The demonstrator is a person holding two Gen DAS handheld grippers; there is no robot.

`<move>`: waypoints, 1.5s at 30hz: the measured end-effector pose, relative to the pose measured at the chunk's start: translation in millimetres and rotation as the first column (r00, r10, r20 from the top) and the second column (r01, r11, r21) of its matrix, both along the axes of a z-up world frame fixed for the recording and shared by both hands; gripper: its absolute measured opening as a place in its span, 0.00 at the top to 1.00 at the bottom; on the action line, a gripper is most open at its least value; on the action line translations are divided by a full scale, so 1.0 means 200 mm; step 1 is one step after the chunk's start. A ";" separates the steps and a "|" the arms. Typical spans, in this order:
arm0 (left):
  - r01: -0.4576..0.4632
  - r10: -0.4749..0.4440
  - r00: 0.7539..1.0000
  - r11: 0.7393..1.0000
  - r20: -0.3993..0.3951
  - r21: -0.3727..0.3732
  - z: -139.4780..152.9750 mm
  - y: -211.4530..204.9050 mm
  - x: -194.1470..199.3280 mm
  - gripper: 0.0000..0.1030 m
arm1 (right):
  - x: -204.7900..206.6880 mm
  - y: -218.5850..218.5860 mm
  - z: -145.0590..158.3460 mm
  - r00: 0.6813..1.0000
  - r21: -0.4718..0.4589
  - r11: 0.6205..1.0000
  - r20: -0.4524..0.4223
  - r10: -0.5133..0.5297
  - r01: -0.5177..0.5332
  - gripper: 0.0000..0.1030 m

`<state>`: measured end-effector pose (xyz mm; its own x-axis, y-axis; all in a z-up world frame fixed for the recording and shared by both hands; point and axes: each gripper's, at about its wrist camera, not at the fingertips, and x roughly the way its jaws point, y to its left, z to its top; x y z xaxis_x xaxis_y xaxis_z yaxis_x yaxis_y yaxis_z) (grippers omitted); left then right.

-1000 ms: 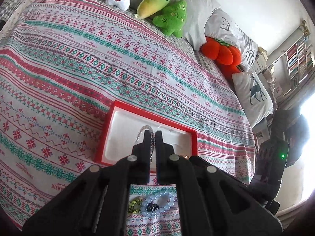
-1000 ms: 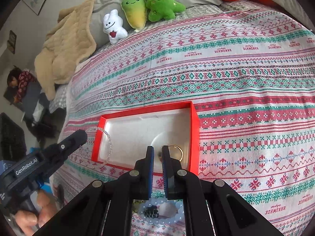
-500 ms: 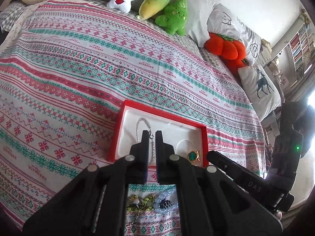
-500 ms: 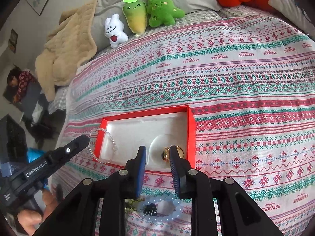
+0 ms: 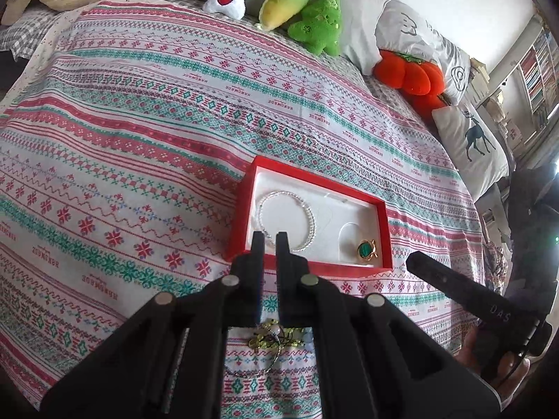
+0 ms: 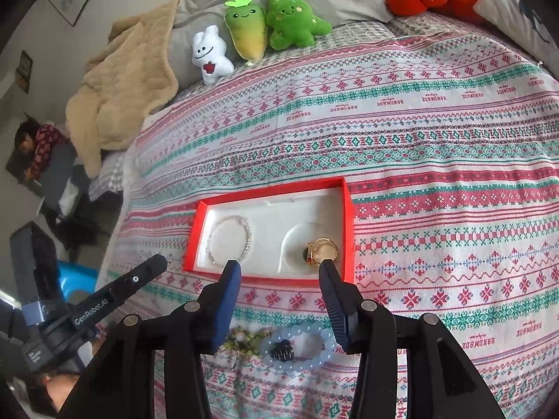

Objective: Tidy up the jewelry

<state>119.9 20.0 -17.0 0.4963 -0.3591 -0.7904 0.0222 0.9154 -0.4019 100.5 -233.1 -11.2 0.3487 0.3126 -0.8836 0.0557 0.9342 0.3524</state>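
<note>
A red jewelry box (image 5: 349,192) (image 6: 347,230) with a white lining lies on the bedspread. A pearl bracelet (image 5: 309,214) (image 6: 248,235) lies in its left part and a gold ring with a green stone (image 5: 367,248) (image 6: 323,251) in its right recess. My left gripper (image 5: 269,241) hangs at the box's near edge, jaws slightly apart and empty. My right gripper (image 6: 279,272) is wide open and empty near the box's front edge. A pale blue bead bracelet (image 6: 297,345), a yellow-green bead piece (image 5: 270,335) (image 6: 241,344) and a thin dark bangle (image 5: 251,372) lie on the bedspread under the grippers.
Plush toys (image 5: 297,3) (image 6: 265,28) and pillows (image 5: 419,31) line the head of the bed. An orange plush (image 5: 408,73) lies by them. A beige blanket (image 6: 122,83) lies at the far left corner.
The left gripper let go of the pearl bracelet, which now lies flat in the box, and pulled back. The right gripper opened wide, left the ring in the box and drew back.
</note>
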 end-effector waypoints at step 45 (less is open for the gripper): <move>-0.003 0.048 0.969 0.983 -0.241 0.184 -0.29 -0.11 -0.29 0.74 | -0.20 -0.02 -0.14 0.989 -0.205 0.978 -0.150 0.009 -0.041 0.26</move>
